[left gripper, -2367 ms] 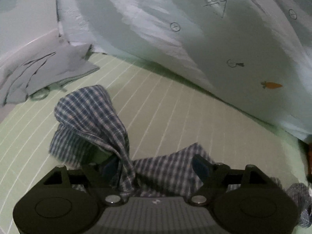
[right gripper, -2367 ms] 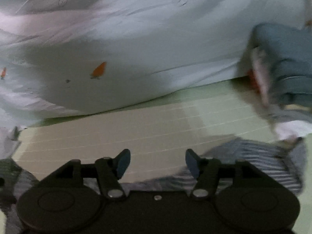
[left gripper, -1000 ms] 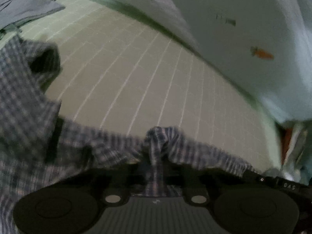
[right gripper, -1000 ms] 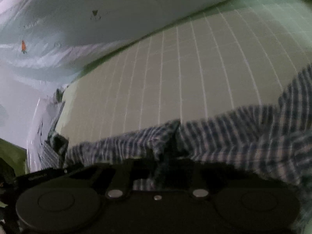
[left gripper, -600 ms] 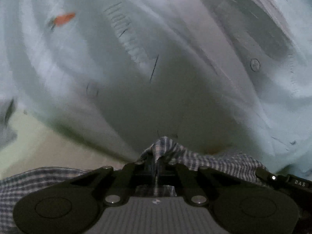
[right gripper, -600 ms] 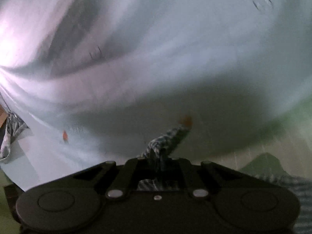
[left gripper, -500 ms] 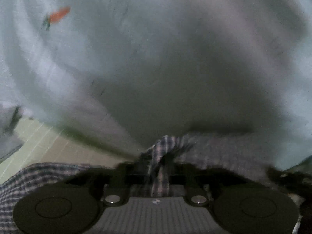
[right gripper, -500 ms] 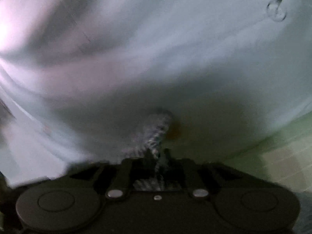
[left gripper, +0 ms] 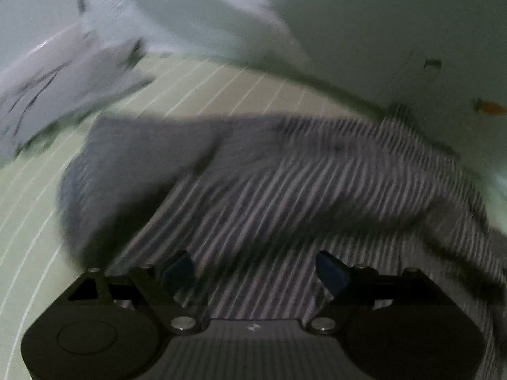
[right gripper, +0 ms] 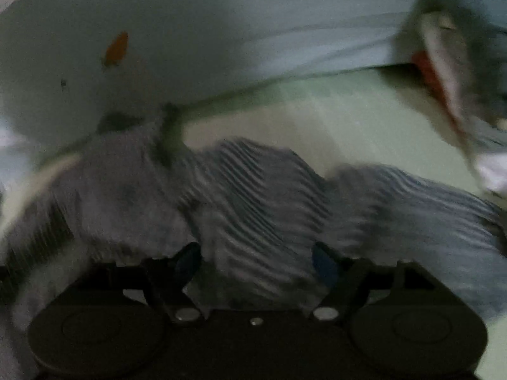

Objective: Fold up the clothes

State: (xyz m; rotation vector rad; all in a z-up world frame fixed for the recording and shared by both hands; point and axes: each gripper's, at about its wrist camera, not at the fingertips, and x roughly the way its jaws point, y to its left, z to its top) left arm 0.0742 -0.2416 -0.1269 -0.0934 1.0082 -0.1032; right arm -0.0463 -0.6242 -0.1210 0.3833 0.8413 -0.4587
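Checked shirt (left gripper: 285, 183) lies spread on the green gridded mat (left gripper: 38, 221), its far edge near the pale printed quilt (left gripper: 380, 31). Left gripper (left gripper: 255, 270) and right gripper (right gripper: 255, 262) are opening, pads clear of the cloth beneath. This looks like the release after laying it out; next, choose an edge to pinch for a fold.

No readable text, labels, brands or numbers, both views too blurred for lettering

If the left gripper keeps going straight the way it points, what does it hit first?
Most likely the checked cloth: it fills the view right ahead of the left gripper, whose jaws are opening with nothing pinched. The picture is blurred, so the gap is unclear.
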